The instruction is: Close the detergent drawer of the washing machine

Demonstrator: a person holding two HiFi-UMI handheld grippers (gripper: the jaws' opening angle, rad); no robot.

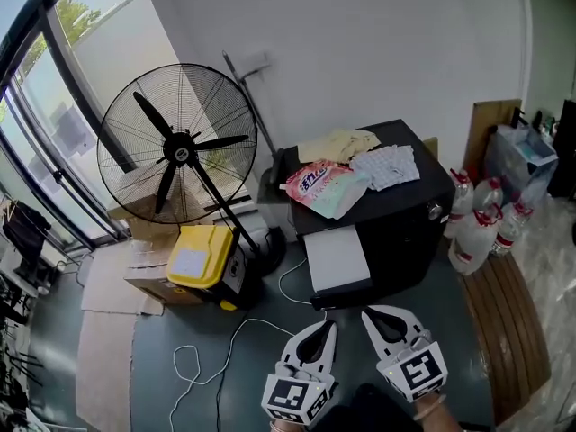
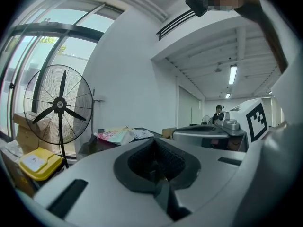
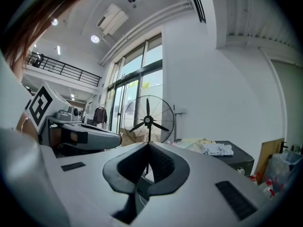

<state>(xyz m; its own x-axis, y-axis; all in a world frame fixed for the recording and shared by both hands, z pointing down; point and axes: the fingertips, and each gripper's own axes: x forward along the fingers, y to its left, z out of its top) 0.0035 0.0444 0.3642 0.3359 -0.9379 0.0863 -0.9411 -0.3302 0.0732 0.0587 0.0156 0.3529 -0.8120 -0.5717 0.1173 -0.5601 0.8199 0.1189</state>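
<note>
The black washing machine (image 1: 402, 219) stands right of centre in the head view, with a pink pouch (image 1: 315, 184) and folded cloths (image 1: 387, 165) on its lid; a pale panel juts from its near face, which I take to be the detergent drawer (image 1: 337, 257), pulled out; the left claw (image 1: 328, 328) and right claw (image 1: 372, 314) hover at the lower centre, just short of it, each pinched together on nothing, probably so a blunt tip can push the drawer in.
</note>
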